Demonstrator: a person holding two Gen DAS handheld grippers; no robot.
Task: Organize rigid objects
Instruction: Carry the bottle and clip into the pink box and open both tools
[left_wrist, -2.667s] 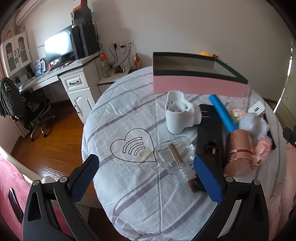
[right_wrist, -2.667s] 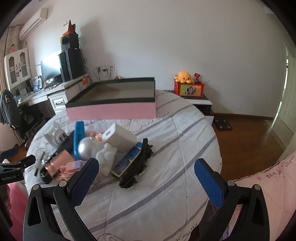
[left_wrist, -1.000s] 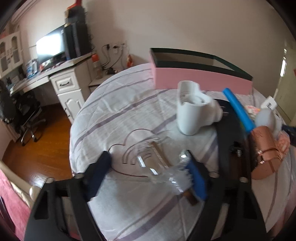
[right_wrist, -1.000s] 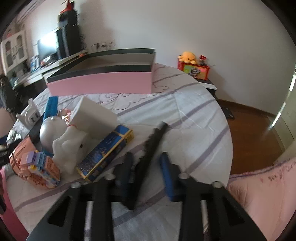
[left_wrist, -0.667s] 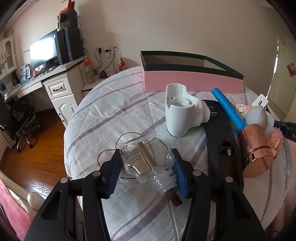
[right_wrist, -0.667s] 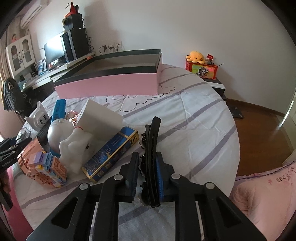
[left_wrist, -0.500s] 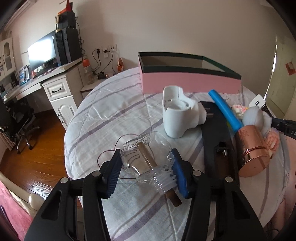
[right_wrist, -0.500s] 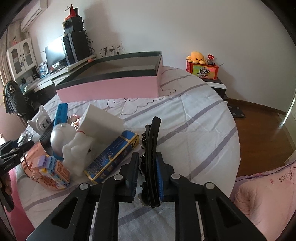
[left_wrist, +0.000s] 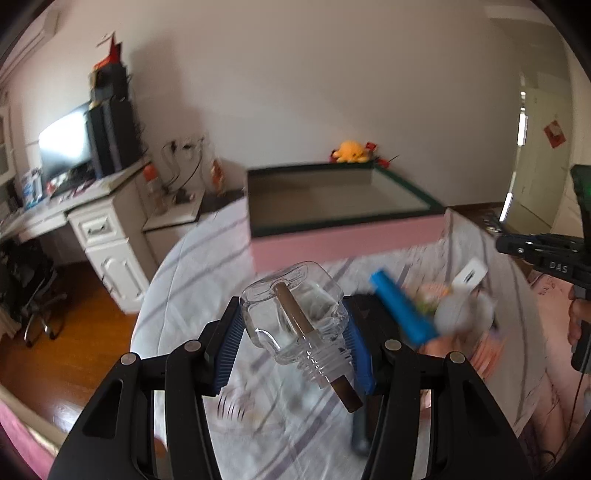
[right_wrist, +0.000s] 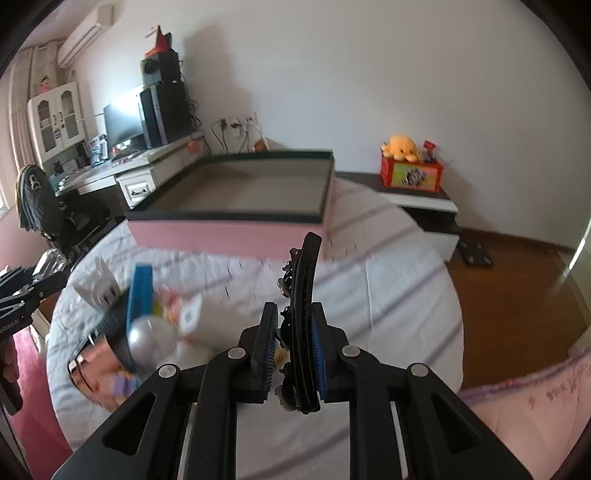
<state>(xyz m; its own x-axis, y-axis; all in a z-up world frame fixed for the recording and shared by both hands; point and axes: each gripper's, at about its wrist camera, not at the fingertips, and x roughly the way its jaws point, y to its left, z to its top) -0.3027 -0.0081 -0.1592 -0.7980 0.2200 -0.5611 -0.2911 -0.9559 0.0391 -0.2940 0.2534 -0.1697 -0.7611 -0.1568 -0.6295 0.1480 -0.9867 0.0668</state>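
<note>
Both claws tilt downward above the bed (right_wrist: 388, 295). The left gripper (left_wrist: 295, 339) grasps a clear glass bottle (left_wrist: 295, 325); the right gripper (right_wrist: 293, 354) clamps a black hair clip (right_wrist: 301, 314). The pink box (right_wrist: 236, 195) at the bed's far edge holds nothing visible.

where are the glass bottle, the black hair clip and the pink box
glass bottle (left_wrist: 295, 317): left wrist view, on its clear body between the jaws
black hair clip (right_wrist: 303, 280): right wrist view, on its curved black spine
pink box (right_wrist: 229, 234): right wrist view, on its pink front wall

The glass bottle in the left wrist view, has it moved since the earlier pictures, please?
Yes. The bottle, gripped by the left gripper, has risen off the bedspread toward the pink box.
</note>
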